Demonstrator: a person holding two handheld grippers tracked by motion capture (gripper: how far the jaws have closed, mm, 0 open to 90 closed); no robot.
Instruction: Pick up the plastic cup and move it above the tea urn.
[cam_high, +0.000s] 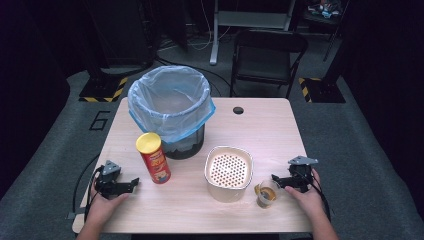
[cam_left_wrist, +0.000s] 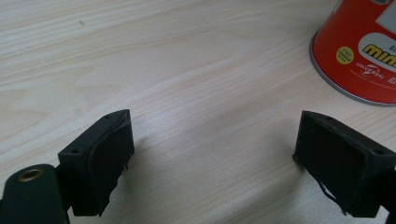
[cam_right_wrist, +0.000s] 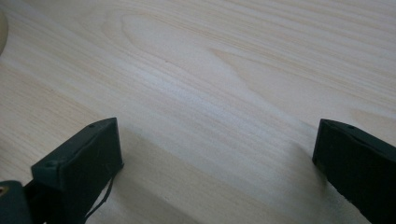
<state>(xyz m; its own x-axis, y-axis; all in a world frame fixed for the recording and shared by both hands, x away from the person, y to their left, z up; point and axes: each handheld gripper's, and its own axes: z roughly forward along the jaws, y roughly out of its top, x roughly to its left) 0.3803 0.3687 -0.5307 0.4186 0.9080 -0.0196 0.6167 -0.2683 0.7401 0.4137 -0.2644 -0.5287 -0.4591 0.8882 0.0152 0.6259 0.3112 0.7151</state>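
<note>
A: Ok, high view. Status?
B: Light wood table (cam_high: 270, 125). Bin with a blue liner (cam_high: 171, 110) sits toward the far left corner. Red chip can with a yellow lid (cam_high: 153, 157) stands upright just in front of the bin. Cream perforated basket (cam_high: 228, 172) is near the front edge, right of centre. Small glass with brown contents (cam_high: 266, 193) is just beside the basket's right side.
A: Grippers?
B: Left gripper (cam_high: 134, 184) rests by the front left corner, jaws aimed at the can, a gap between them. Right gripper (cam_high: 274, 179) is by the front right corner, tips close to the glass; contact unclear.
A: Left gripper view?
B: Left gripper (cam_left_wrist: 212, 154) has its jaws wide apart, bare wood between them. Can base (cam_left_wrist: 359, 51) is top right, beyond the right jaw, not touching.
A: Right gripper view?
B: Right gripper (cam_right_wrist: 217, 163) also has jaws spread, nothing gripped, tabletop (cam_right_wrist: 210, 70) only. Pale curved edge at the far left, can't tell what it is.
</note>
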